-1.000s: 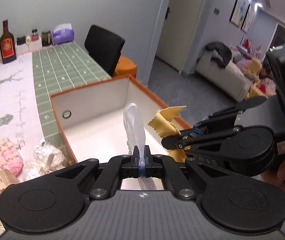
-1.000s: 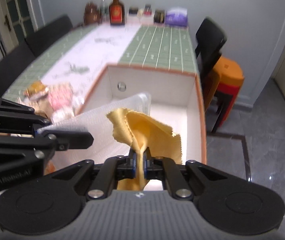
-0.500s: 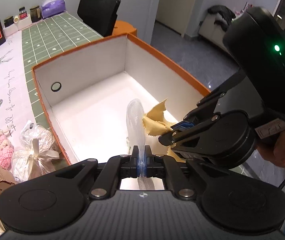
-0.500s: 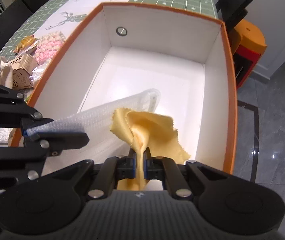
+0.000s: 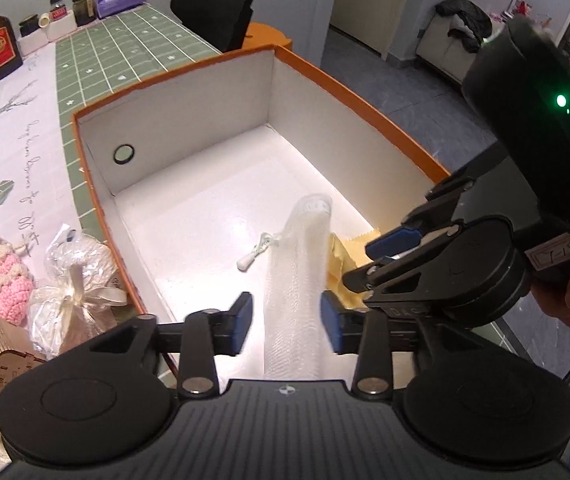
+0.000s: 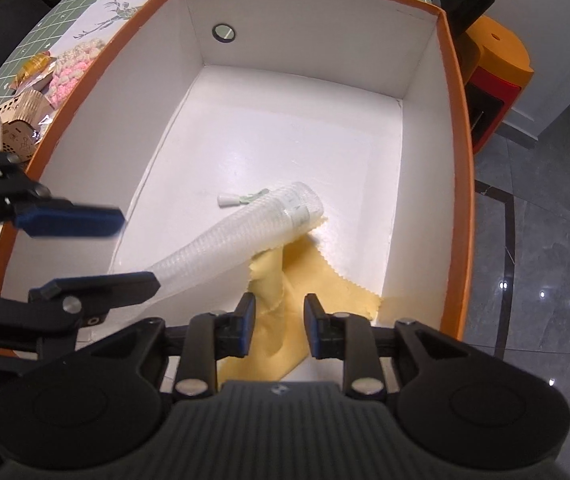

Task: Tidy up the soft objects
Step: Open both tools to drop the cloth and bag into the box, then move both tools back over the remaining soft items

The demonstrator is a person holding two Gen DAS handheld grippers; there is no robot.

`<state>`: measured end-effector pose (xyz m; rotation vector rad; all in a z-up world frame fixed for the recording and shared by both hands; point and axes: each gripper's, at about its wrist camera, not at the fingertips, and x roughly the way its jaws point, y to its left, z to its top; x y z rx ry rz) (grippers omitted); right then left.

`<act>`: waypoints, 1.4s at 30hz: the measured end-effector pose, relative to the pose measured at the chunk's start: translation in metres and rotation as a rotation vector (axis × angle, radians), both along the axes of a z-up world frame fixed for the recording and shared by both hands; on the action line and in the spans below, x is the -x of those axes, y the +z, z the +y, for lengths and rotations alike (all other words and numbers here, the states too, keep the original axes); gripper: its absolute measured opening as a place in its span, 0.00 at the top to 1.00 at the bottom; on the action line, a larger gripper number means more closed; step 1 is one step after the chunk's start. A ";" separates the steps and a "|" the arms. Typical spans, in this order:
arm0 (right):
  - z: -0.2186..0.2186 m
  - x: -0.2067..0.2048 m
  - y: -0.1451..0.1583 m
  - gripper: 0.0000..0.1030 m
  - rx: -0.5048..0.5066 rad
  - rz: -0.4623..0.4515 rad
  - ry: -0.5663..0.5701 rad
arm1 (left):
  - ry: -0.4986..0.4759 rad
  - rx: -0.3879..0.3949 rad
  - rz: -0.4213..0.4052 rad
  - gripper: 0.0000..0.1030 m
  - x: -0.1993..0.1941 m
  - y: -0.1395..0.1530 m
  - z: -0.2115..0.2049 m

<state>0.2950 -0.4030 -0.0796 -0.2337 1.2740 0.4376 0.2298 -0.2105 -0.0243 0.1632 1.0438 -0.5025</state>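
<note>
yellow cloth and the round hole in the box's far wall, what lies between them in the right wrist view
The white mesh pouch with its small white toggle, lying over the yellow cloth; beyond it only bare white floor of the orange-rimmed box.

orange-rimmed white box (image 6: 451,128), yellow cloth (image 6: 317,276), white mesh pouch (image 6: 241,240).

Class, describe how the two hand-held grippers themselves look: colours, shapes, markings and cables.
Both are matte black: a ribbed body, two round discs, silver rivets and blue pads on the fingers. The right hand-held gripper has a cylindrical top with a green light and a black cable. The left hand-held gripper matches it.
</note>
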 end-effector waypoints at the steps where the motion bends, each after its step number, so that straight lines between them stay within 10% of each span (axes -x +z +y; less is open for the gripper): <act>1: -0.002 0.000 0.002 0.72 -0.003 -0.001 0.000 | 0.005 0.008 -0.009 0.44 0.001 0.002 0.002; 12: 0.002 0.018 0.044 0.48 -0.009 -0.081 0.026 | 0.029 0.092 -0.128 0.40 0.020 0.043 0.020; 24: 0.016 0.093 0.096 0.39 0.012 -0.458 -0.044 | 0.102 0.227 -0.364 0.36 0.071 0.075 0.072; 42: 0.096 0.236 0.065 0.20 -0.255 -0.777 -0.161 | 0.295 0.161 -0.648 0.29 0.171 0.041 0.157</act>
